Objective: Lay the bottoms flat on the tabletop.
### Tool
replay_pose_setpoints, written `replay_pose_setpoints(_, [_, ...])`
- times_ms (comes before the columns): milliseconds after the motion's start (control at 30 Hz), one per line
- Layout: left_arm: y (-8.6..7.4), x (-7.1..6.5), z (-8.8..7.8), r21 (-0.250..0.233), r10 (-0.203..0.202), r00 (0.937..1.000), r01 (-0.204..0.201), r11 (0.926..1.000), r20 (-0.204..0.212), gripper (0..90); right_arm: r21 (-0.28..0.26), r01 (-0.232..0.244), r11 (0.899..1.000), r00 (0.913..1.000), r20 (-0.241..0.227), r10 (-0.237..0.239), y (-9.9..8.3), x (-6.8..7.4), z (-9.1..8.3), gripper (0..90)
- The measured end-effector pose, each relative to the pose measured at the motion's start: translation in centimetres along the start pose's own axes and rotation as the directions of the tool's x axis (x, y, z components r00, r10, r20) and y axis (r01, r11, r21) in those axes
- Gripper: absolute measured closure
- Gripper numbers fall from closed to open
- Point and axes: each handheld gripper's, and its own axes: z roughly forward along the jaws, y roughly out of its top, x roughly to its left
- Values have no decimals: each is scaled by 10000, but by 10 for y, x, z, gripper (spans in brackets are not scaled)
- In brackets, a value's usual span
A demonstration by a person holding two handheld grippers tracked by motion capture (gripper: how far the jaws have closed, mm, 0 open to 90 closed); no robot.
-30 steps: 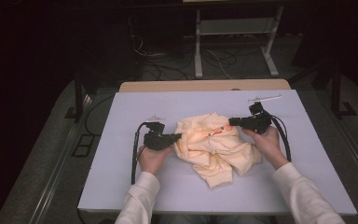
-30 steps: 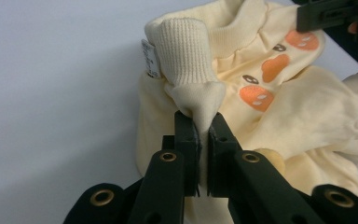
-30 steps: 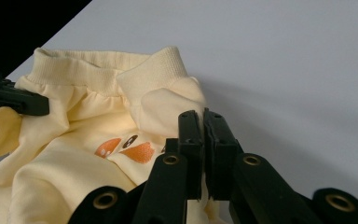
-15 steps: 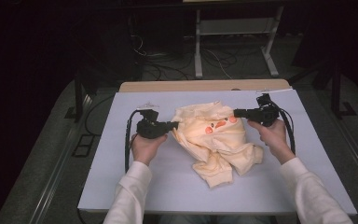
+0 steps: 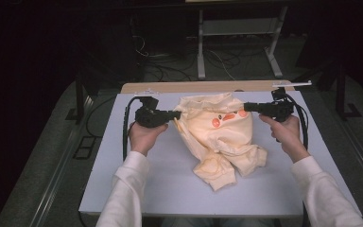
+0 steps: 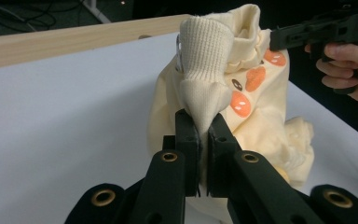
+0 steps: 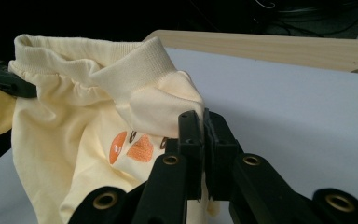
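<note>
White desk (image 5: pixel 123 165) beneath; pale yellow sweatshirt (image 5: pixel 220 137) at centre, its top edge lifted, its lower part resting on the desk. At 9 o'clock my left gripper (image 5: pixel 178 114) pinches its ribbed hem; at 3 o'clock my right gripper (image 5: pixel 246 107) is clamped on the same hem.

The pale yellow fabric garment (image 5: pixel 222 137) blocks the white table's (image 5: pixel 283 189) middle; its near corners and side edges lie open.
</note>
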Motion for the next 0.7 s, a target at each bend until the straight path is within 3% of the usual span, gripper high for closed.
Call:
replay_pose_setpoints(233, [17,1,-8,-266,-58,9994,67,9996,330,847,-279,-52,9996,9995,-302,44,8,0,-13,856])
replay_pose_setpoints(700, [58,-14,-25,-431,736,9958,-712,9965,554,846,-890,378,9953,9971,-621,-434,43,14,-48,856])
